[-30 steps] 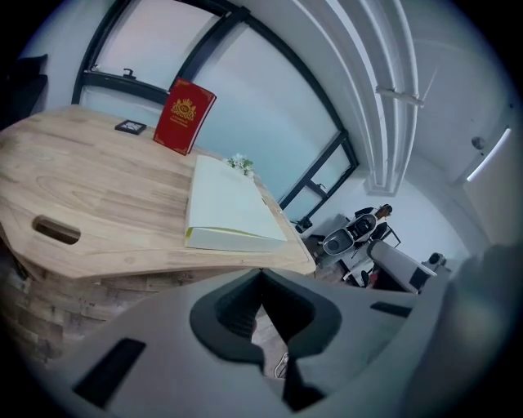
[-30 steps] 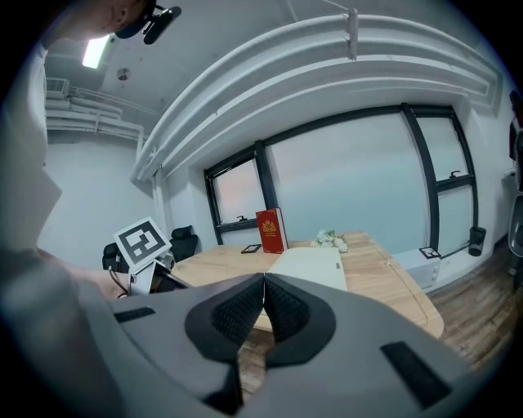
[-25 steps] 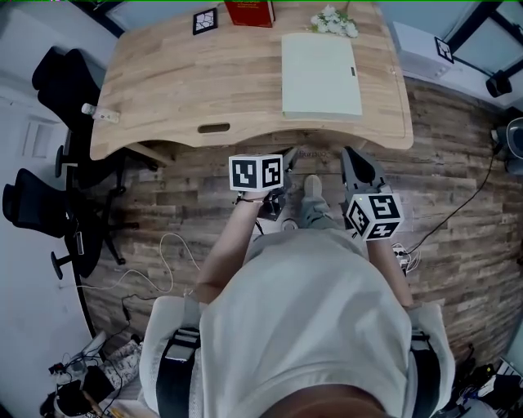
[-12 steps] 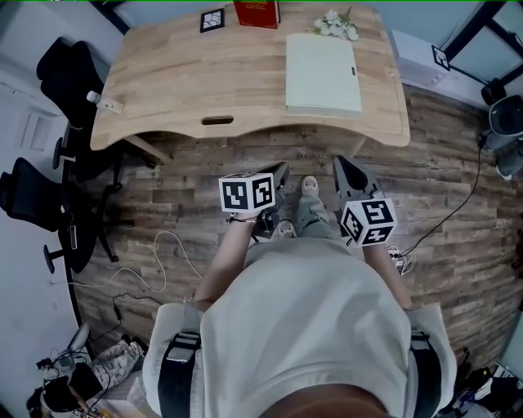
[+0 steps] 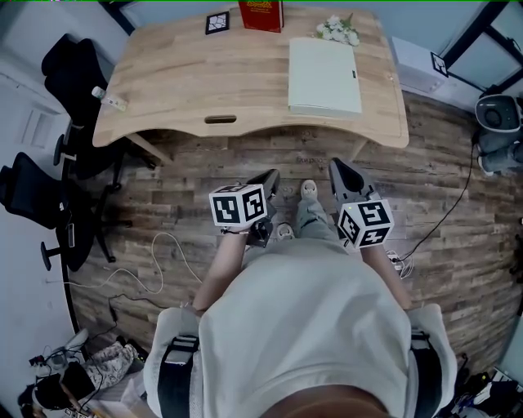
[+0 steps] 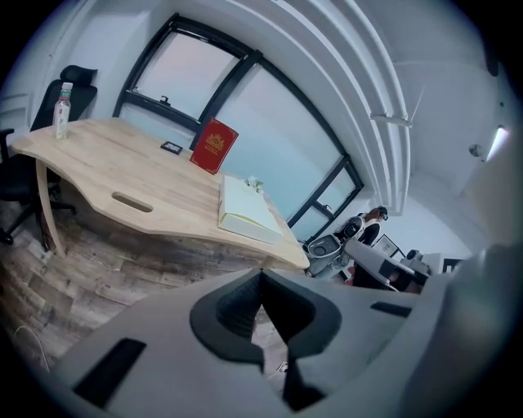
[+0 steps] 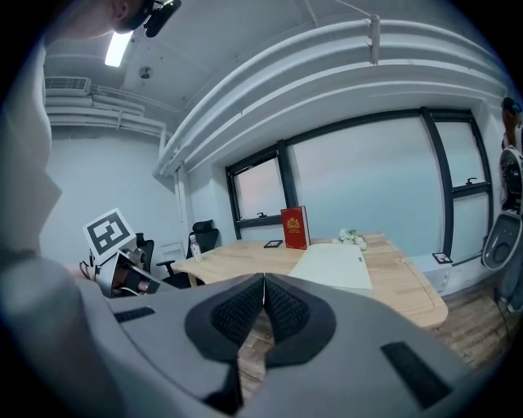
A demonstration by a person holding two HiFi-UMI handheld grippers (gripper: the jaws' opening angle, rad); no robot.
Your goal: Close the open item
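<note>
A large pale book-like item (image 5: pixel 324 75) lies flat on the wooden desk (image 5: pixel 204 82), toward its right end; its cover looks down. It also shows in the left gripper view as the pale item (image 6: pixel 245 214) and in the right gripper view (image 7: pixel 333 265). I stand on the plank floor well short of the desk. My left gripper (image 5: pixel 270 175) and right gripper (image 5: pixel 337 166) hang in front of my body over the floor, either side of my feet. Both are shut with nothing between the pads, as seen up close on the left gripper (image 6: pixel 261 273) and the right gripper (image 7: pixel 264 279).
A red book (image 5: pixel 261 15) stands at the desk's back edge, with white flowers (image 5: pixel 337 28), a marker tag (image 5: pixel 217 22) and a bottle (image 5: pixel 108 98) at the left end. Black chairs (image 5: pixel 69 69) stand left of the desk. Cables (image 5: pixel 155 261) lie on the floor.
Both grippers have drawn back from the desk and come lower toward my body; the left one moved most. The desk now sits a little farther up the head view.
</note>
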